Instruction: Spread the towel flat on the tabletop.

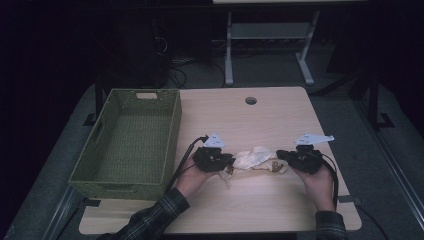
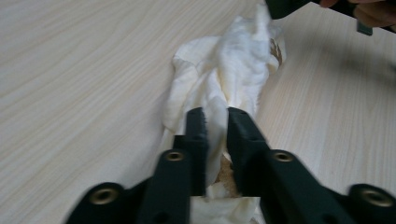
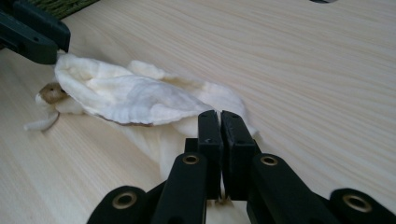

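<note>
- A person sat at a pale wooden table (image 1: 280,210) with a black two-jaw gripper in each hand; between the two lay a crumpled cream-white cloth (image 1: 254,159) with small tan patches, resting on the tabletop a little nearer the person than the middle.
- The left gripper (image 1: 226,162) met the cloth's left end; in the left gripper view its jaws stood slightly parted with a fold of the cloth (image 2: 219,88) bunched between them; whether the pads actually pressed on the fabric could not be told.
- The right gripper (image 1: 281,156) met the cloth's right end; in the right gripper view its jaws were nearly together, pinched on a thin edge of the cloth (image 3: 140,100).
- Holding the cloth by its two opposite ends likely served to stretch or straighten it; a grip at each end keeps soft fabric from slumping into a heap.
- The cloth's long axis ran left to right across the table, roughly parallel to the near edge; it pointed from one gripper to the other, with its bulkiest bunching near the middle.
- A green woven basket (image 1: 172,130), open-topped, stood at the table's left side, well apart from the cloth; it seemed the likely place for the cloth to end up, though that was only a judgement.
</note>
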The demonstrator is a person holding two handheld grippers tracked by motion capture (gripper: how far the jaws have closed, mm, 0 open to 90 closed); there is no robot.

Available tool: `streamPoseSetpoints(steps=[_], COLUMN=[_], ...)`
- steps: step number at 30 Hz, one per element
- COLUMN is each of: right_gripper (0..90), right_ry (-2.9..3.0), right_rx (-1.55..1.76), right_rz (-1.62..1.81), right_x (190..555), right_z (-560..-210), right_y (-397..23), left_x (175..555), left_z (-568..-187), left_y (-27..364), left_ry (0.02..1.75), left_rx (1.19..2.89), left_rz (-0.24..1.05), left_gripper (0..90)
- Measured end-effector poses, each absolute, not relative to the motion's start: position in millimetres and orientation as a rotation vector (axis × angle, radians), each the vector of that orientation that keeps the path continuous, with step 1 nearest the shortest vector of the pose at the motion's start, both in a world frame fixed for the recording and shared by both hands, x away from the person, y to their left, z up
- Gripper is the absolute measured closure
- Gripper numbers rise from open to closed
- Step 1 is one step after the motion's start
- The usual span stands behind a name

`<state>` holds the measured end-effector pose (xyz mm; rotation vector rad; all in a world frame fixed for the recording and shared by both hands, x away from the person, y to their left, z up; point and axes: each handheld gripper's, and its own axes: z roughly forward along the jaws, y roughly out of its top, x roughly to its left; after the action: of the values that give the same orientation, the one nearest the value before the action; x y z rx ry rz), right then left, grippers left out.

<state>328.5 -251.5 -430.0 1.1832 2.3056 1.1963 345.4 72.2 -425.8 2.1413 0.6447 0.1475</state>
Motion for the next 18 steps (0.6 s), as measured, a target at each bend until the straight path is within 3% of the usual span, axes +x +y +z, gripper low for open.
streamPoseSetpoints(steps=[4,18], right_gripper=[87.2,87.2], right_ry=[2.258,2.176], right_rx=[1.214,1.311], right_rz=[1.156,1.09], right_x=[315.0,311.8], right_z=[-426.9,-432.7], right_y=[-269.6,-304.5], left_x=[341.1,308.9], left_z=[-420.6,-442.2], left_y=[77.5,83.0], left_ry=[0.644,0.567], left_rx=[2.136,2.236], left_rz=[0.147,0.145], left_gripper=[63.0,60.4])
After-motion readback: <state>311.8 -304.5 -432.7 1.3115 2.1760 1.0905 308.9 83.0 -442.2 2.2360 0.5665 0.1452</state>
